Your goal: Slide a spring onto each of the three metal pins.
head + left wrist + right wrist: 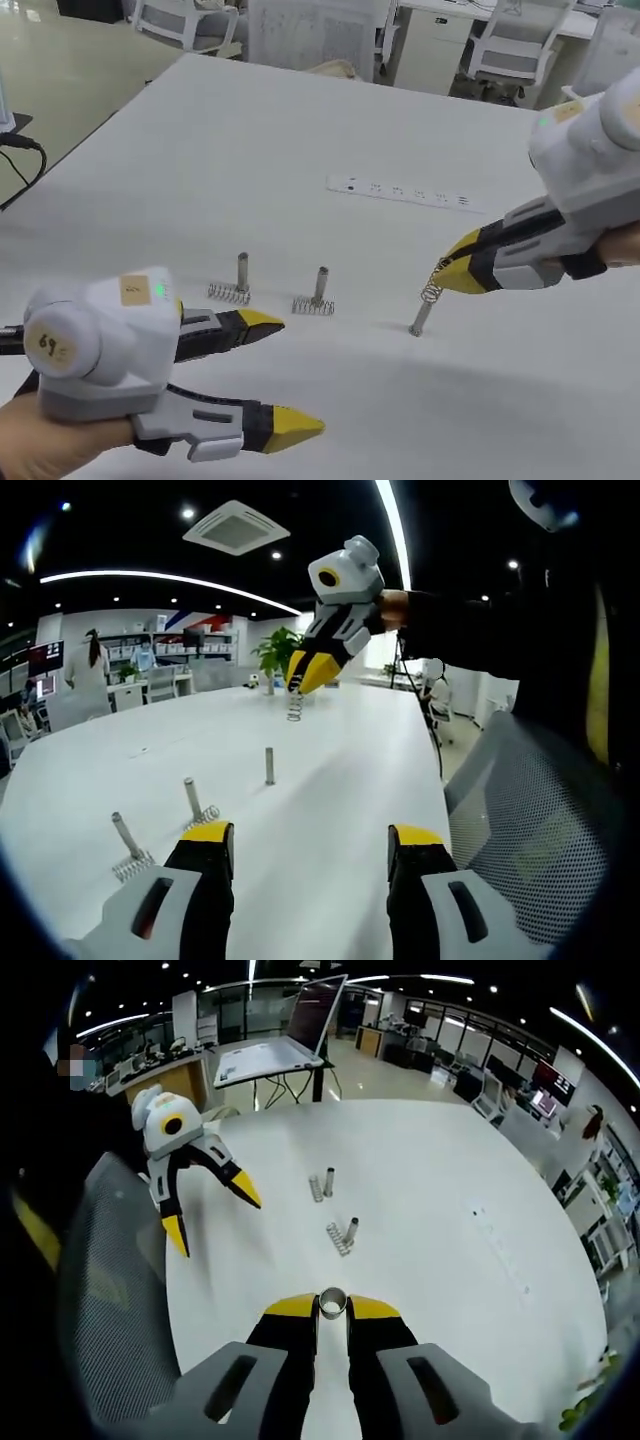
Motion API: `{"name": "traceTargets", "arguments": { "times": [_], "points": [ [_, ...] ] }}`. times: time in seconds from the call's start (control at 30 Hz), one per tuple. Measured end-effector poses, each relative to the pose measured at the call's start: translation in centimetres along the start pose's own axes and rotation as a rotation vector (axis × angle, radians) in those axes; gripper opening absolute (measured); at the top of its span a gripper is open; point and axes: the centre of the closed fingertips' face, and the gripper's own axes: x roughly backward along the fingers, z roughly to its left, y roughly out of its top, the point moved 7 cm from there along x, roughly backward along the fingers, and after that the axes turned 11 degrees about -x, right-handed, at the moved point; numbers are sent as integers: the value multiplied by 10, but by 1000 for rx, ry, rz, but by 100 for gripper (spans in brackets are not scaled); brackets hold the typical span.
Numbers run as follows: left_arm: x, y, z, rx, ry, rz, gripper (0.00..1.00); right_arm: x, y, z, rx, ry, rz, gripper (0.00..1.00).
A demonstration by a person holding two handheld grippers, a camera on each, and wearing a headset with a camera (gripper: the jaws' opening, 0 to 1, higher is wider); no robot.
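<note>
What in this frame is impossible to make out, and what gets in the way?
- Head view: whether the spring held by the right gripper is already over the tip of the third pin. The two overlap and blur there.
- Right gripper view: the spring's length, because it is seen end-on between the fingers.
- Head view: the markings on the power strip, which are too small.
- Head view: the right gripper's rear, cut off by the right edge.

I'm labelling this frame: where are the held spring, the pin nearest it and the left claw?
held spring (432, 291), head view, on its middle coils.
nearest pin (419, 321), head view, on its bare lower shaft.
left claw (301, 375), head view, midway between its yellow tips.
</note>
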Motion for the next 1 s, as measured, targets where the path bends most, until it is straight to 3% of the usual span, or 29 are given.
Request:
{"name": "traceTargets", "arguments": {
  "times": [0.63, 1.0],
  "points": [
    [23, -17, 12, 11, 106, 47, 58, -15, -8, -35, -42, -65, 2, 8],
    [35, -22, 17, 25, 154, 65, 57, -29, -17, -49, -71, -75, 7, 8]
  ]
}}
